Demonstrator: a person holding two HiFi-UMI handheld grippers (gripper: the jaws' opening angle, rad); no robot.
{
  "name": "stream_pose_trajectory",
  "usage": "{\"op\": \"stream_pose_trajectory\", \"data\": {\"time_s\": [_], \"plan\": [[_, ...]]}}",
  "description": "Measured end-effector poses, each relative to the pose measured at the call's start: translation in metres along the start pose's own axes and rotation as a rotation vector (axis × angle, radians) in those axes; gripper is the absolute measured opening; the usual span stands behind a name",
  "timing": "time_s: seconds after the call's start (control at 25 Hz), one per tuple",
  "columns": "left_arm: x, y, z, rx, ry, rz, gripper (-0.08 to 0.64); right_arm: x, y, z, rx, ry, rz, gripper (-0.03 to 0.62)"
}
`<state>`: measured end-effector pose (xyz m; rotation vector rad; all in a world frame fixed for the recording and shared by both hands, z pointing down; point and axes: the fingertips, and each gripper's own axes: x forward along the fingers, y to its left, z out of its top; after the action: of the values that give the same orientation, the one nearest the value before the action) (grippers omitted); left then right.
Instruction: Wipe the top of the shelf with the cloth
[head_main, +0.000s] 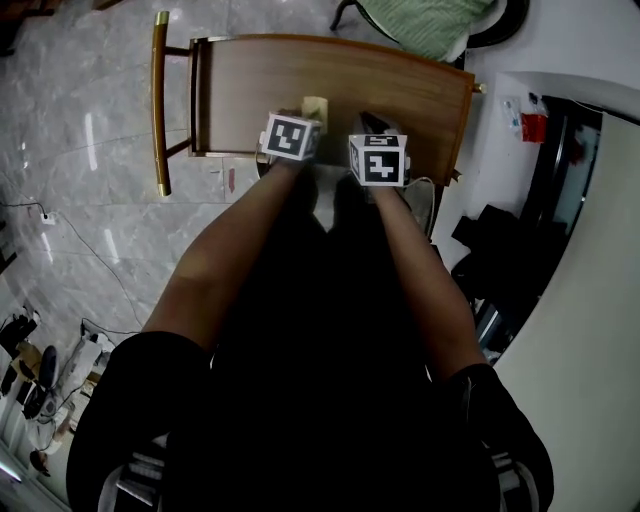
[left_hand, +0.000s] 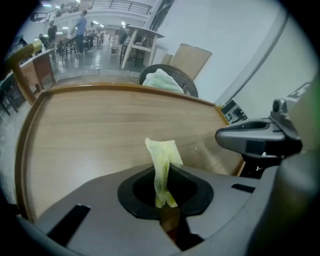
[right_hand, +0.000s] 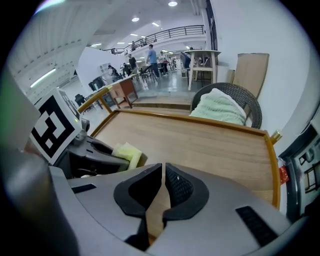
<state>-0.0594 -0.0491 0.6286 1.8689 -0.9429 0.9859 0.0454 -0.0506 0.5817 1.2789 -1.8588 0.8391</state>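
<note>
- While marker cubes cover the jaws of the left gripper (left_hand: 165, 192) and the right gripper (right_hand: 163, 187) in the head view, only a pale tip of the cloth (head_main: 315, 106) shows past the left cube. The person's dark clothing hides the near edge of the shelf (head_main: 330, 80).
- Both bare forearms reach forward side by side, holding the two grippers close together over the near part of the wooden shelf top.
- Left gripper's jaws are clenched on the yellow-green cloth, with a crumpled strip rising from between them above the wood. Whether the cloth touches the surface cannot be told.
- Right gripper's jaws are pressed together with nothing between them, and the cloth sits just to their left, apart from them.
- Beyond the shelf's far rim stands a dark wicker basket (right_hand: 250, 107) holding a green towel (right_hand: 220, 110).
</note>
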Motion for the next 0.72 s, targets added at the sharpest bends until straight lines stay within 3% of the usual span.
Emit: {"op": "stream_pose_trajectory", "data": {"time_s": [0.52,0.72], "plan": [[-0.056,0.137,-0.043,-0.15,-0.012,0.072,0.032,0.026,0.07,0.018,-0.004,-0.012,0.014,0.034],[-0.079,0.184,-0.058,-0.17,0.02,0.193,0.032,0.025,0.073,0.024,-0.004,-0.021,-0.001,0.034]]}}
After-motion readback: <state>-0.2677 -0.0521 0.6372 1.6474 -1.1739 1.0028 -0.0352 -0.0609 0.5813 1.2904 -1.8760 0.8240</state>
